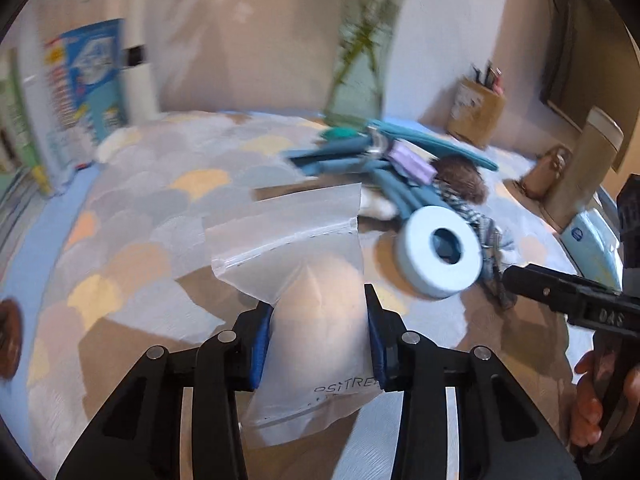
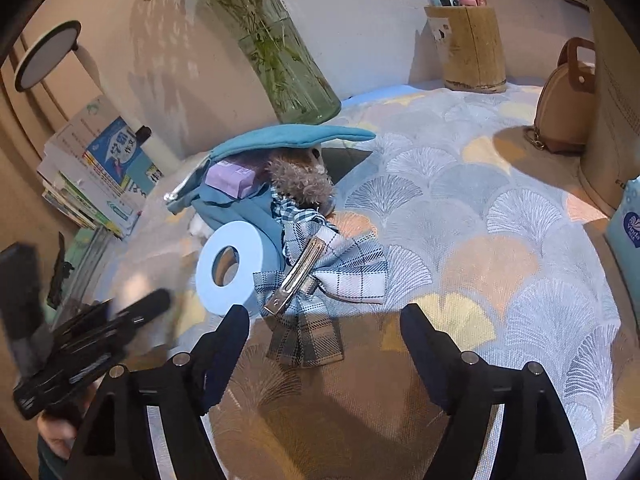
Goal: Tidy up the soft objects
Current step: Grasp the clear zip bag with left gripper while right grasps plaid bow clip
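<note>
Your left tongs [image 1: 318,336] pinch zip bag [image 1: 304,280] upright above surface [image 2: 500,240], mouth ready for filling. Right tongs [image 2: 324,350] spread wide, empty, near plaid bow [image 2: 336,272], likely next in.

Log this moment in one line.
left gripper: shut on zip bag | right gripper: open, empty | plaid bow, tape roll: on table

Your left gripper [image 1: 318,334] holds the zip bag [image 1: 304,280] above the bench [image 2: 500,220] (its jaws press the bag from both sides). Beyond it the foam ring [image 2: 232,268] leans against the pouch [image 2: 280,140]; the plaid bow [image 2: 320,272] lies just right of the ring. The vase [image 2: 288,68] stands behind the pouch at the far edge, the pen holder [image 2: 468,48] toward the far right corner.
</note>
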`<state>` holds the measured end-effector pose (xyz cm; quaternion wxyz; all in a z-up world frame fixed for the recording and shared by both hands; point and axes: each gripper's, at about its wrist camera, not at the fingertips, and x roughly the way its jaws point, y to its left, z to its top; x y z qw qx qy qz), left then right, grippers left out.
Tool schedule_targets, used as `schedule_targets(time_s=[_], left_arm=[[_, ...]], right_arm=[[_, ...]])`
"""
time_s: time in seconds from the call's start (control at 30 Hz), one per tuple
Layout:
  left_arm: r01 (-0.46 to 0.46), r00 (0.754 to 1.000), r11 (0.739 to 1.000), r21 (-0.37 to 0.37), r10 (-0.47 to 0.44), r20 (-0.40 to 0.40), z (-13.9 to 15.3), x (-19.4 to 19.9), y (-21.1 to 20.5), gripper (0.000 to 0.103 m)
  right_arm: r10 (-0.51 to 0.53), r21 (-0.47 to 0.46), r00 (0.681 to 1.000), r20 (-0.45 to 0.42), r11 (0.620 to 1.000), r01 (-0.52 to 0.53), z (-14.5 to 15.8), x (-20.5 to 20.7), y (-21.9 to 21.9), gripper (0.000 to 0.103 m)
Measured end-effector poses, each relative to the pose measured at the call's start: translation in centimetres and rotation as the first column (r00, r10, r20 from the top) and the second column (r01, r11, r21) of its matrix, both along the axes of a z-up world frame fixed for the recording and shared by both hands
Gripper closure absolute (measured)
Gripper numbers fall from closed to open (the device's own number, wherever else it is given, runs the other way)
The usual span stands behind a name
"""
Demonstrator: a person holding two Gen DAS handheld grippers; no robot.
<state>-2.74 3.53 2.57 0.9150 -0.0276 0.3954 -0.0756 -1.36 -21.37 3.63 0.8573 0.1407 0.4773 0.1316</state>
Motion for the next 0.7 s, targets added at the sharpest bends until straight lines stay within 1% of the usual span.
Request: schedule_targets(time_s=[0.03, 0.07, 0.1, 0.13, 0.17, 0.23, 0.3, 0.33, 0.37, 0.4, 0.43, 0.47, 0.5, 0.57, 0.6, 0.63, 0.67, 0.7], left_arm=[[-0.026, 1.0, 1.0, -0.001, 0.026, 0.008, -0.1, -0.4, 0.7, 0.066], [-0.051, 0.999, 0.999, -0.012, 0.051, 0.006, -0.3, -0.6, 1.5, 0.066], [-0.069, 0.998, 0.997, -0.037, 0.068, -0.004, -0.5, -0.6, 2.2, 0.066], [-0.084, 0.996, 0.993, -0.085, 0.084, -0.013, -0.6, -0.5, 3.1, 0.066], [-0.091, 0.996, 0.99, -0.11, 0.09, -0.013, -0.6, -0.4, 3.4, 0.066], [-0.097, 0.995, 0.986, -0.138, 0.096, -0.018, -0.8, -0.1, 3.8, 0.066], [-0.083, 0.996, 0.986, -0.143, 0.08, -0.026, -1.0, 0.0, 3.5, 0.066], [-0.071, 0.997, 0.988, -0.139, 0.069, -0.022, -1.0, -0.1, 3.2, 0.066], [-0.062, 0.998, 0.99, -0.13, 0.06, -0.015, -0.9, -0.2, 2.9, 0.066], [-0.054, 0.999, 0.991, -0.12, 0.053, -0.01, -0.9, -0.2, 2.7, 0.066], [-0.048, 0.999, 0.992, -0.114, 0.048, -0.005, -0.9, -0.3, 2.6, 0.066], [-0.043, 0.999, 0.993, -0.109, 0.044, 0.001, -0.8, -0.5, 2.5, 0.066], [-0.038, 0.999, 0.993, -0.109, 0.039, 0.008, -0.7, -0.6, 2.5, 0.066], [-0.031, 0.999, 0.992, -0.121, 0.033, 0.014, -0.6, -0.6, 2.7, 0.065], [-0.029, 0.999, 0.991, -0.131, 0.032, 0.015, -0.6, -0.6, 2.8, 0.065], [-0.029, 0.999, 0.99, -0.14, 0.031, 0.014, -0.6, -0.6, 2.9, 0.065], [-0.029, 0.999, 0.989, -0.145, 0.031, 0.014, -0.6, -0.6, 3.0, 0.065], [-0.03, 0.999, 0.988, -0.149, 0.033, 0.015, -0.6, -0.7, 3.0, 0.065]], right_arm=[[0.001, -0.013, 1.0, -0.004, 1.0, -0.001, 0.0, 0.1, 0.2, 0.024], [0.002, -0.028, 1.0, -0.012, 1.0, -0.003, 0.0, 0.4, 0.5, 0.02], [-0.002, -0.032, 1.0, -0.02, 0.999, 0.001, 0.0, 0.7, 0.8, 0.014], [-0.01, -0.032, 1.0, -0.026, 0.999, 0.009, 0.0, 1.0, 1.0, 0.011], [-0.024, -0.035, 0.999, -0.032, 0.999, 0.023, -0.1, 1.2, 1.2, 0.009], [-0.054, -0.079, 0.998, -0.033, 0.996, 0.051, -0.1, 1.9, 1.9, 0.009], [-0.059, -0.151, 0.998, -0.013, 0.987, 0.057, -0.1, 2.1, 2.8, 0.02], [-0.046, -0.146, 0.999, -0.003, 0.988, 0.045, 0.0, 2.0, 2.9, 0.025], [-0.027, -0.127, 1.0, 0.001, 0.992, 0.027, 0.1, 1.8, 2.9, 0.036], [-0.013, -0.114, 1.0, 0.004, 0.993, 0.014, 0.2, 1.5, 2.8, 0.041], [-0.007, -0.12, 1.0, 0.007, 0.993, 0.008, 0.2, 1.3, 2.7, 0.044], [0.002, -0.133, 1.0, 0.008, 0.991, -0.001, 0.2, 1.1, 2.6, 0.051], [0.016, -0.173, 1.0, -0.001, 0.985, -0.016, 0.2, 0.7, 2.4, 0.061], [0.057, -0.221, 0.998, -0.006, 0.974, -0.057, 0.3, 0.0, 2.2, 0.063], [0.128, -0.233, 0.992, -0.014, 0.964, -0.128, 0.5, -0.7, 2.2, 0.063], [0.161, -0.246, 0.987, -0.016, 0.956, -0.16, 0.7, -1.2, 2.2, 0.063], [0.184, -0.277, 0.983, -0.012, 0.944, -0.18, 1.0, -1.9, 2.1, 0.063], [0.182, -0.327, 0.983, -0.012, 0.928, -0.176, 1.2, -2.4, 1.8, 0.059]])
